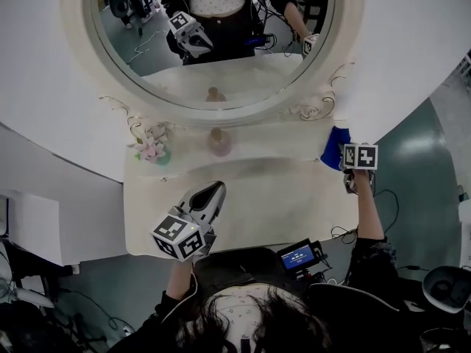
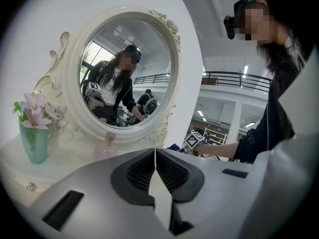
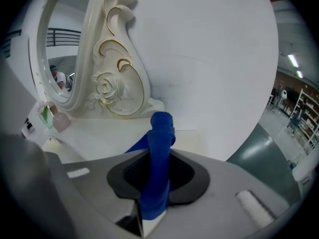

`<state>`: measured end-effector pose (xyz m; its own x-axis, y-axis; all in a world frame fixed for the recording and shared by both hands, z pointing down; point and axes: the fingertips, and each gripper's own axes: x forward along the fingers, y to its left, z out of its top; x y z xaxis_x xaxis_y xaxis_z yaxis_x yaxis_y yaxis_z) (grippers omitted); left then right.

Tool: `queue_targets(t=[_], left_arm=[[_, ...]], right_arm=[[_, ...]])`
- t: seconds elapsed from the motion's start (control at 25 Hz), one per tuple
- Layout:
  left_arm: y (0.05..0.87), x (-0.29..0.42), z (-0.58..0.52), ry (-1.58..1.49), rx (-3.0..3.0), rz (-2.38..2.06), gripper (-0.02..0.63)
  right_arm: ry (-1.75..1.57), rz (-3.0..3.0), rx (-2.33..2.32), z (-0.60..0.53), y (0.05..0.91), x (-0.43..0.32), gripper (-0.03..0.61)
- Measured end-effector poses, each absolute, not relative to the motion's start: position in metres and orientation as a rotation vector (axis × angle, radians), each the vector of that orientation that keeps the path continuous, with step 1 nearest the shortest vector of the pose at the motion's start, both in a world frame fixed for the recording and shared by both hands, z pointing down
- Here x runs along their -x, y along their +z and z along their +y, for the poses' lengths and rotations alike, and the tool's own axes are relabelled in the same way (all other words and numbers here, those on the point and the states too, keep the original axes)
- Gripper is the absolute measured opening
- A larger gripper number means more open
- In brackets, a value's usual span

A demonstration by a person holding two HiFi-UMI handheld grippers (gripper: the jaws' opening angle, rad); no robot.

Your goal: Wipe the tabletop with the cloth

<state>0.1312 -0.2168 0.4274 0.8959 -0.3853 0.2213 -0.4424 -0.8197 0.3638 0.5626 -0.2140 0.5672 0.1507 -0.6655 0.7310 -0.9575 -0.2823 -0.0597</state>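
Observation:
A blue cloth [image 1: 334, 148] bunches at the far right end of the cream tabletop [image 1: 280, 197], beside the mirror's base. My right gripper [image 1: 346, 160] is shut on it. In the right gripper view the cloth [image 3: 162, 128] stands up in a twisted fold from between the jaws of the right gripper [image 3: 157, 158], above the table's corner. My left gripper [image 1: 215, 190] hovers over the table's front middle, pointing at the mirror. In its own view the left gripper [image 2: 155, 152] is shut, jaws touching with nothing between them.
A round white ornate mirror [image 1: 213, 43] stands at the back. A pink bottle [image 1: 219, 143] sits at its base, and a green vase of flowers [image 1: 153, 151] is to the left. The table's right edge drops to a green floor [image 1: 412, 175]. A small screen device [image 1: 300, 256] hangs below the front edge.

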Motion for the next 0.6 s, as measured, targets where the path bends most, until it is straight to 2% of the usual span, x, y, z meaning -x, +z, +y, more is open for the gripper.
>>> queue_targets(t=[0.28, 0.6], left_arm=[[0.426, -0.092, -0.212, 0.186, -2.65, -0.595, -0.011], [0.415, -0.015, -0.212, 0.135, -2.649, -0.616, -0.011]], right_arm=[[0.987, -1.735, -2.023, -0.206, 0.536, -0.482, 0.08], [0.941, -1.911, -1.831, -0.213, 0.517, -0.329, 0.08]])
